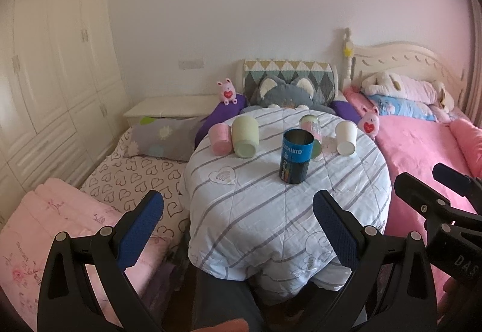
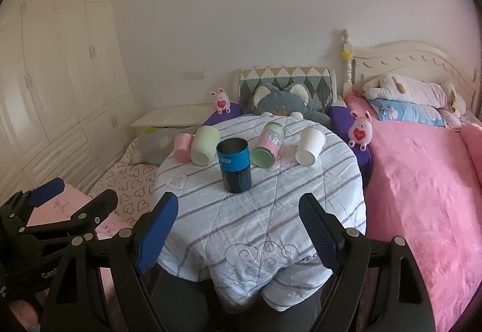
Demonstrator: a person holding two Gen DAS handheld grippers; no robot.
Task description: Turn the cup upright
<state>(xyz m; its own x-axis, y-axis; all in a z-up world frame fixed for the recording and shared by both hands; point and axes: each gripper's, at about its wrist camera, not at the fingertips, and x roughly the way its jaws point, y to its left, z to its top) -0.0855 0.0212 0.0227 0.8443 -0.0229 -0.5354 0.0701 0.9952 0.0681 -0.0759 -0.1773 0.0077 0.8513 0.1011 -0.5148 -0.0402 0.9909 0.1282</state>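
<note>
Both grippers, left (image 1: 238, 211) and right (image 2: 238, 214), are held open near the table's (image 2: 271, 241) front edge; the blue cup (image 2: 234, 165) is seen upright, well apart.

blue can (image 1: 296, 155) lettering unclear, hand-held gripper (image 1: 465, 264) "DAS"

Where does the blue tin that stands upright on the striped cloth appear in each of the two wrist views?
Left wrist view: the blue tin stands right of centre, in front of the lying pink-and-green can.
Right wrist view: the blue tin stands just left of centre, with the same can to its right.
Shared landmark: the grey cat cushion behind the striped cloth.
</note>
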